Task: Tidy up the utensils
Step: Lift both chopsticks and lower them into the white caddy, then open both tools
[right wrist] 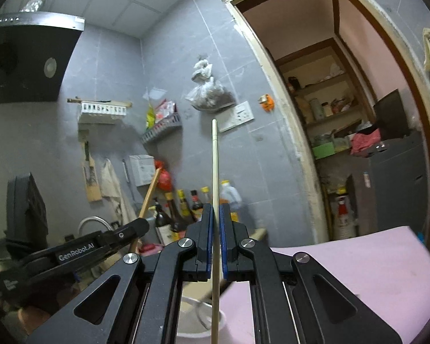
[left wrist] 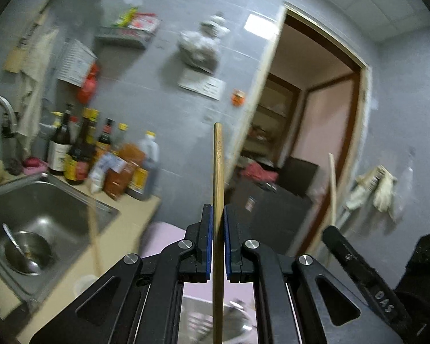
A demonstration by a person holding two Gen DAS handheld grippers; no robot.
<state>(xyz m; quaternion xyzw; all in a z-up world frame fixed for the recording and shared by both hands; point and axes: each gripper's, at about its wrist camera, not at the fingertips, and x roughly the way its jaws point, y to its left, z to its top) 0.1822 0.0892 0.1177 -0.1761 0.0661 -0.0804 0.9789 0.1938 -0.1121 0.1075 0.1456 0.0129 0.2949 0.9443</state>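
Gripping a brown wooden chopstick [left wrist: 218, 200] between its blue pads [left wrist: 209, 240], the left gripper [left wrist: 218, 215] is clenched on the stick, which runs upright through the jaws, its top end well above the fingertips and its lower part passing down behind them. Below that gripper lies a pink mat [left wrist: 163, 238], and a blurred rounded container, too smeared to identify, shows under the jaws. The right gripper [right wrist: 216, 215] is likewise closed on a paler, thinner chopstick [right wrist: 214, 189], also upright, with its lower end hanging over a white cup [right wrist: 186, 324] that sits at the near edge of the pink mat [right wrist: 358, 272]. In the right wrist view the left gripper [right wrist: 134, 229] appears to the left of the cup, its brown chopstick [right wrist: 149, 195] tilted.

Left of the mat, a steel sink [left wrist: 43, 197] holds a metal bowl [left wrist: 25, 252] with a spoon [left wrist: 14, 240] resting in it. Beyond the sink, sauce bottles [left wrist: 80, 149] stand grouped on the counter [left wrist: 123, 229] against the grey tiled wall [left wrist: 169, 114]. A faucet [left wrist: 3, 109] curves over the sink's far side. Above the bottles a small wall shelf [right wrist: 162, 132] carries packets, and a plastic bag [right wrist: 209, 91] hangs from the wall. Right of the mat, an open doorway [right wrist: 344, 114] shows shelves in the next room.
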